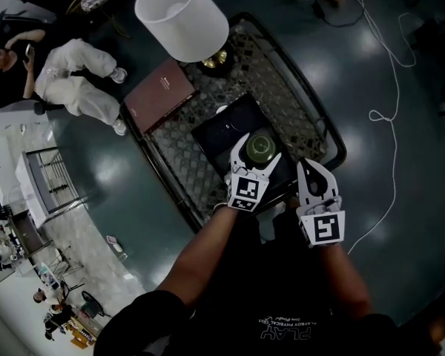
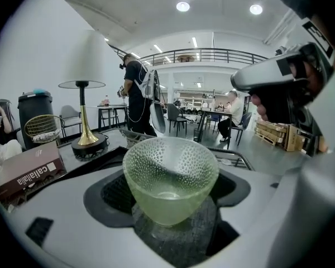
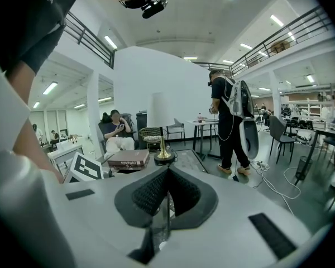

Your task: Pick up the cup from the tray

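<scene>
A pale green dimpled glass cup [image 1: 259,147] stands over the black tray [image 1: 215,136] on the patterned table. My left gripper [image 1: 259,152] has a jaw on each side of it. In the left gripper view the cup [image 2: 170,172] fills the gap and both dark pads press its sides, so the gripper [image 2: 170,197] is shut on it. Whether the cup's base touches the tray I cannot tell. My right gripper [image 1: 312,167] hovers just right of the tray near the table's edge. In the right gripper view its pads [image 3: 151,191] meet with nothing between them.
A white-shaded lamp [image 1: 182,17] with a brass base stands at the table's far end, and a maroon book [image 1: 159,93] lies left of the tray. The table has a raised dark rim [image 1: 334,136]. A seated person [image 1: 67,73] is off to the left. A white cable [image 1: 389,110] trails on the floor.
</scene>
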Demonstrator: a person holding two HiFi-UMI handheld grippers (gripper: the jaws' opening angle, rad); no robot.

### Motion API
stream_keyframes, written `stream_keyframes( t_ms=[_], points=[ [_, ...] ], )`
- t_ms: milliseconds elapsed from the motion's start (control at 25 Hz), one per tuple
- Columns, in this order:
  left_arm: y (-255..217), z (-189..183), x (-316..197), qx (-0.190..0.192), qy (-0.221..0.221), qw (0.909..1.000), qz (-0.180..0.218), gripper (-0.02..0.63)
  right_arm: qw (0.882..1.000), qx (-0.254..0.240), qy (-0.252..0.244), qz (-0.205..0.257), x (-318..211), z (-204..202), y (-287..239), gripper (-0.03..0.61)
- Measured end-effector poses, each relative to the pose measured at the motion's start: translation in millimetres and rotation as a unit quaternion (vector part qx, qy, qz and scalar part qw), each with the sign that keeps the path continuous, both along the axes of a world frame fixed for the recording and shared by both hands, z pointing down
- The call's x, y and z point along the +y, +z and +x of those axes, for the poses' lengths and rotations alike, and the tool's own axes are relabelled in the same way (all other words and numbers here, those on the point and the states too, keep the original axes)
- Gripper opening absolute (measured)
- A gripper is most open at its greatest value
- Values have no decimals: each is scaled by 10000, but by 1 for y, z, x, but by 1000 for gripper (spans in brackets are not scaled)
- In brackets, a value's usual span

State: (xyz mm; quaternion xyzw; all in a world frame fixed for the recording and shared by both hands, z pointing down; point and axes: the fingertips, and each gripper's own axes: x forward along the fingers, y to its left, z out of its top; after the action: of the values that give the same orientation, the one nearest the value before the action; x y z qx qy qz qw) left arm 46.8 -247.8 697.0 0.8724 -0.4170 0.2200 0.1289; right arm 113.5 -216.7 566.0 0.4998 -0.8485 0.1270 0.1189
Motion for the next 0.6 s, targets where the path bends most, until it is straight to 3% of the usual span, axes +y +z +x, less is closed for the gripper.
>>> stream_keyframes(
  t_ms=[600],
  points=[
    [-7,5,1,100,166,9998,108,390,10000,27,-34,-8,0,-2,0,-2]
  ],
)
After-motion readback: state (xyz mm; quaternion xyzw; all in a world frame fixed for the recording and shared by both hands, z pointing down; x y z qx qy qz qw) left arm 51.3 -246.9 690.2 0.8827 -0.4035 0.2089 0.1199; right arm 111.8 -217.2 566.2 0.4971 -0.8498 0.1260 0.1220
